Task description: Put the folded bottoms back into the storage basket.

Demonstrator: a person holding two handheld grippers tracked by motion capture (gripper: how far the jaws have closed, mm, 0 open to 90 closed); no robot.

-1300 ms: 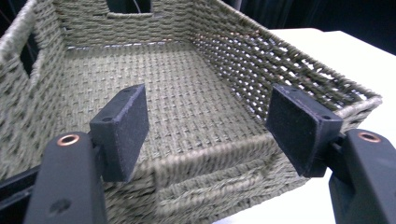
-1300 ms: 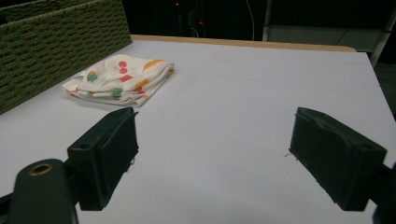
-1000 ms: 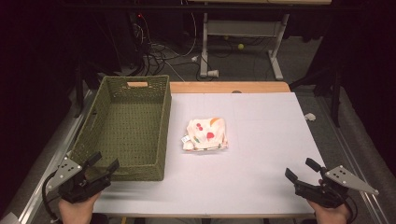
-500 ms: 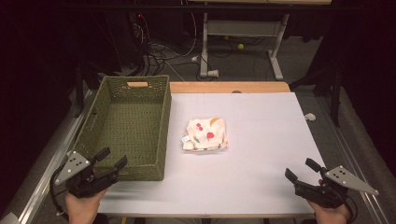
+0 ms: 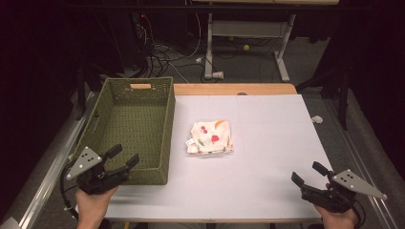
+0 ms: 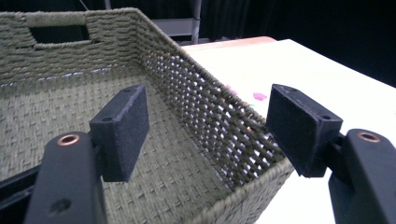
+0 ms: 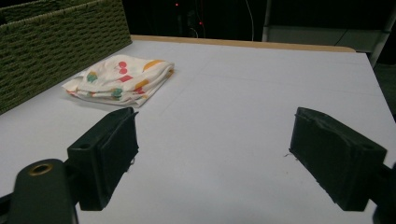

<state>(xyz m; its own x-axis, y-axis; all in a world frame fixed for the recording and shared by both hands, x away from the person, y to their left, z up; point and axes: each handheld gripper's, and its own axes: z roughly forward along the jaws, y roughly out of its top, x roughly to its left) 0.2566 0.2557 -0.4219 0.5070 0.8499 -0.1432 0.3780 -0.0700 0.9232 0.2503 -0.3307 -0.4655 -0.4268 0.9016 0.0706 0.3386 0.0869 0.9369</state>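
the left gripper [image 5: 122,159], jaws apart, straddles the basket's [image 5: 138,95] near right corner, seemingly not touching. cloth [image 5: 210,137] lies at its 2 o'clock. right gripper [image 5: 306,174], jaws apart, empty, at table's [image 5: 267,124] 5 o'clock.

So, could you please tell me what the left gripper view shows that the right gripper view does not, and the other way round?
The left gripper view looks into the green woven basket: its woven floor, the handle cutout in the far wall, and the near corner between the open jaws of the left gripper. The right gripper view shows the whole folded fruit-print cloth lying on the white table, ahead of the open right gripper. Both show the basket's side wall, the table, and some of the cloth.
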